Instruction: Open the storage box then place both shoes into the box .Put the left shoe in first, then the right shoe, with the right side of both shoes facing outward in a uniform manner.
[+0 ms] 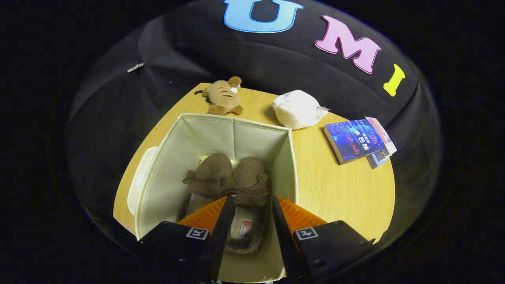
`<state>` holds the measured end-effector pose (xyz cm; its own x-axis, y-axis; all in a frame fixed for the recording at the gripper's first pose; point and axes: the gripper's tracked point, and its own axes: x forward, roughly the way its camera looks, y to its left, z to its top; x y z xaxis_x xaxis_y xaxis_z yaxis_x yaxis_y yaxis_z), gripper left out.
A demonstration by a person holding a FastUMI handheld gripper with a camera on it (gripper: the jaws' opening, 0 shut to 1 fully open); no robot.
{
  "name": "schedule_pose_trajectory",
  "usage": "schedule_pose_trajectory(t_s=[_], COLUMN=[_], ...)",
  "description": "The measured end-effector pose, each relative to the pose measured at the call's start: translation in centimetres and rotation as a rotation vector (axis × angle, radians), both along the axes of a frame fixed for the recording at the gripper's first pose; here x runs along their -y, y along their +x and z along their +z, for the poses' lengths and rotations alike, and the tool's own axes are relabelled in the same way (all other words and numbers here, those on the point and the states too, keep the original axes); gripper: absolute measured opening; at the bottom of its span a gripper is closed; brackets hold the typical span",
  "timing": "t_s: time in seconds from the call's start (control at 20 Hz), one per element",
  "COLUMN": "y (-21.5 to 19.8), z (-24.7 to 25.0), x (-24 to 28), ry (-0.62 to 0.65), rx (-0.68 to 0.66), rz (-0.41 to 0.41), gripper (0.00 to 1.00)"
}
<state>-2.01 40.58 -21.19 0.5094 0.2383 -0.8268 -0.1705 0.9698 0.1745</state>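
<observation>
While box lid lies off at left, storage box (165, 173) stands open on table (339, 189). 2 shoes (227, 177) lie side by side inside, toes far. Gripper (248, 201) hovers above right shoe (248, 189), fingers spread, gripping nothing. Shoes look soft, light, floppy; heel rim likely best hold. Plush toy (223, 96), book (355, 140) beyond.

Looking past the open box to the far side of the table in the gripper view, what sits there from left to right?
Plush toy → white bundle → books. Nearer, the gripper hangs open over the shoes in the box.
</observation>
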Motion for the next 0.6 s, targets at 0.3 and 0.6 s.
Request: schedule_pose_trajectory(t_s=[0.3, 0.6], y=[-0.7, -1.4], z=[2.2, 5.7], x=[-0.3, 2.6], ry=[0.045, 0.166], rx=[0.076, 0.184], rz=[0.056, 0.101], gripper=[0.98, 0.98])
